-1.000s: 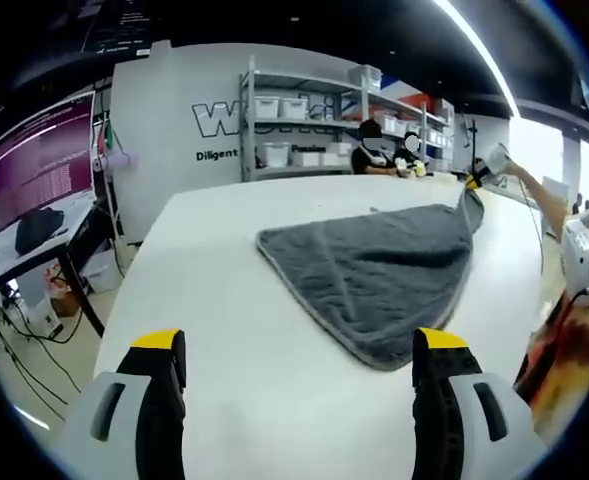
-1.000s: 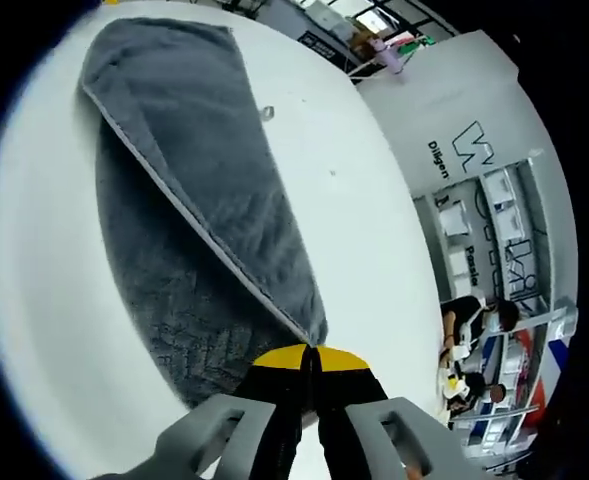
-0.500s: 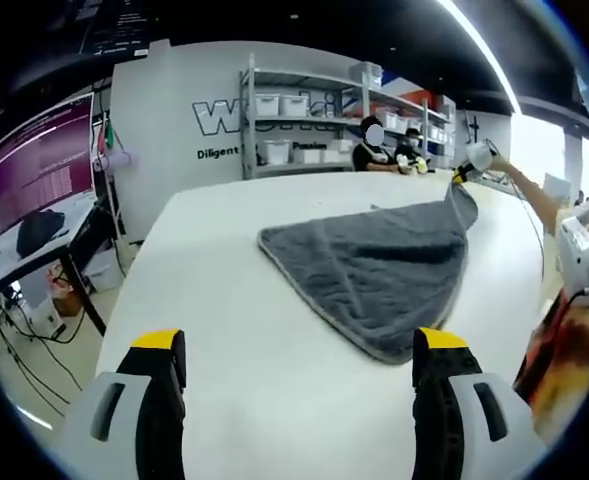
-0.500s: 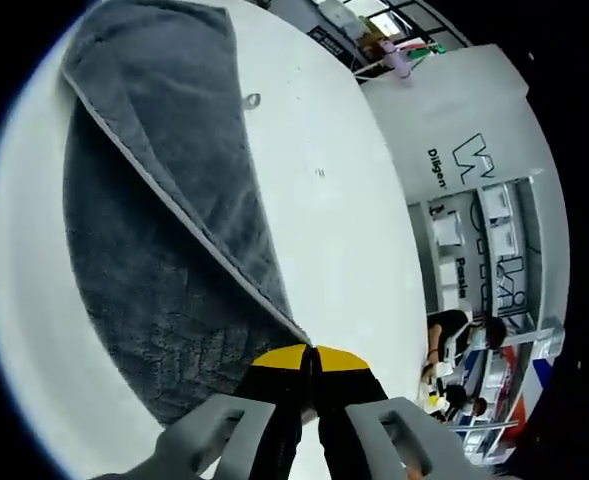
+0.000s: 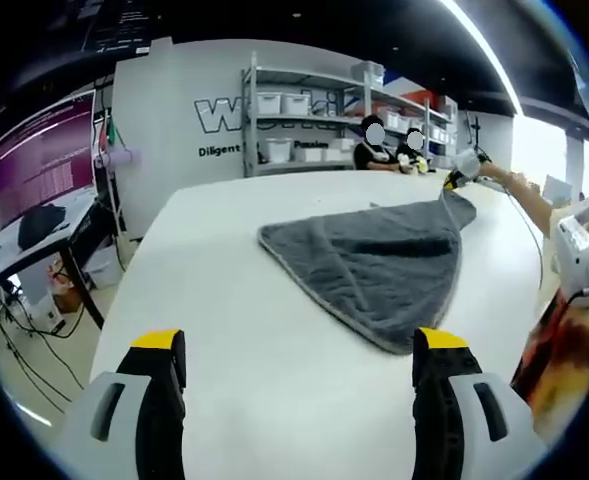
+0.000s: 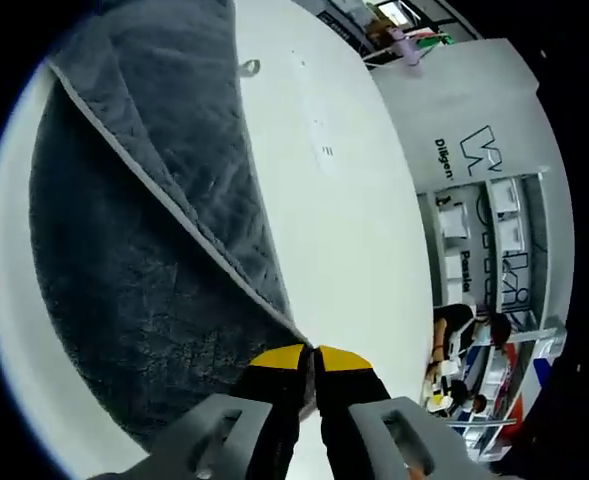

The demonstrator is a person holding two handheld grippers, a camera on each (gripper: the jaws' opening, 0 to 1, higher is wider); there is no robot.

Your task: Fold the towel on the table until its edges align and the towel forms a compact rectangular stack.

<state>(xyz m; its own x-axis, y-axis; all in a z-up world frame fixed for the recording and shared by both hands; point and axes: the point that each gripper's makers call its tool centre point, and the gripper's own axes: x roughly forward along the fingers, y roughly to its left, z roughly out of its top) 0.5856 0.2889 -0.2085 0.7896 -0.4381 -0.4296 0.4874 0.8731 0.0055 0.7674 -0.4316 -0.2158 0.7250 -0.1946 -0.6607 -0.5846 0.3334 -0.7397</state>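
Note:
A dark grey towel [image 5: 379, 262] with a pale hem lies on the white table [image 5: 224, 300], spread as a folded wedge. My right gripper [image 6: 312, 350] is shut on one of its corners, lifting that corner off the table; the towel [image 6: 144, 230] fans away below it. In the left gripper view that right gripper [image 5: 464, 168] shows far off at the towel's raised far corner. My left gripper [image 5: 299, 345] stands open above the near table, short of the towel's near edge, nothing between its jaws.
Shelving [image 5: 304, 125] with white bins lines the back wall, and two people [image 5: 394, 150] sit there. A desk with a purple monitor [image 5: 39, 160] stands left of the table. A person's arm and patterned clothing [image 5: 564, 330] are at the right edge.
My right gripper has carried the held corner farther away and a little left, stretching the towel. The left gripper has stayed still.

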